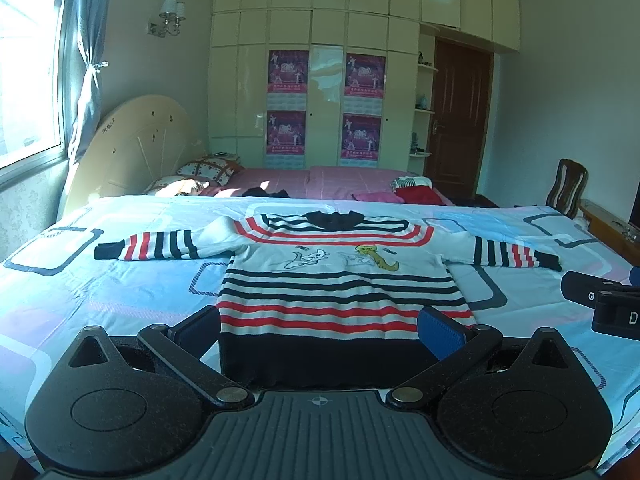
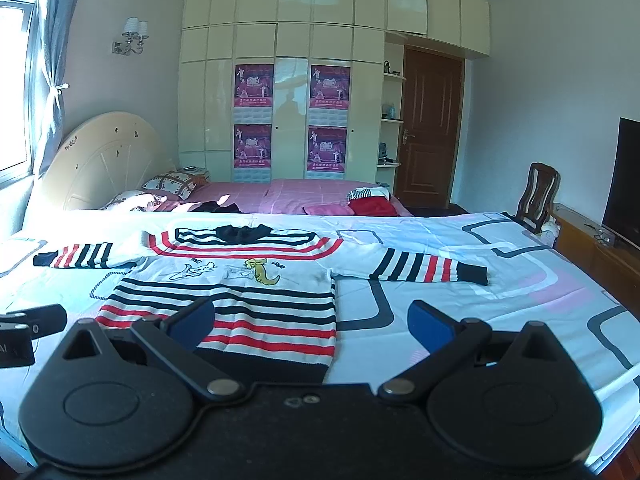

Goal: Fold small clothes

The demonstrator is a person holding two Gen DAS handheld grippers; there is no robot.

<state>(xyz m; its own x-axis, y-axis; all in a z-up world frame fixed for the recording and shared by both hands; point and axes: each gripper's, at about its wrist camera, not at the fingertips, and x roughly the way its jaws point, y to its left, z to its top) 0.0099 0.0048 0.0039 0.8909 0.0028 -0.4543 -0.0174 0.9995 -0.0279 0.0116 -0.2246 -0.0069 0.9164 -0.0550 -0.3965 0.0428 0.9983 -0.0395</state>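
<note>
A small striped sweater (image 1: 340,280) in white, red and navy, with cartoon figures on the chest, lies flat and face up on the bed sheet (image 1: 120,292), both sleeves spread out sideways. It also shows in the right wrist view (image 2: 240,292). My left gripper (image 1: 320,328) is open and empty, its blue pads either side of the sweater's navy hem. My right gripper (image 2: 312,328) is open and empty over the hem's right corner. The right gripper also shows at the right edge of the left wrist view (image 1: 600,300).
The patterned sheet (image 2: 480,320) covers the near bed. A pink bed (image 1: 320,182) behind holds pillows and a red and white pile of clothes (image 1: 412,190). A wooden chair (image 2: 536,196), a low cabinet (image 2: 592,248) and a TV (image 2: 624,176) stand at the right.
</note>
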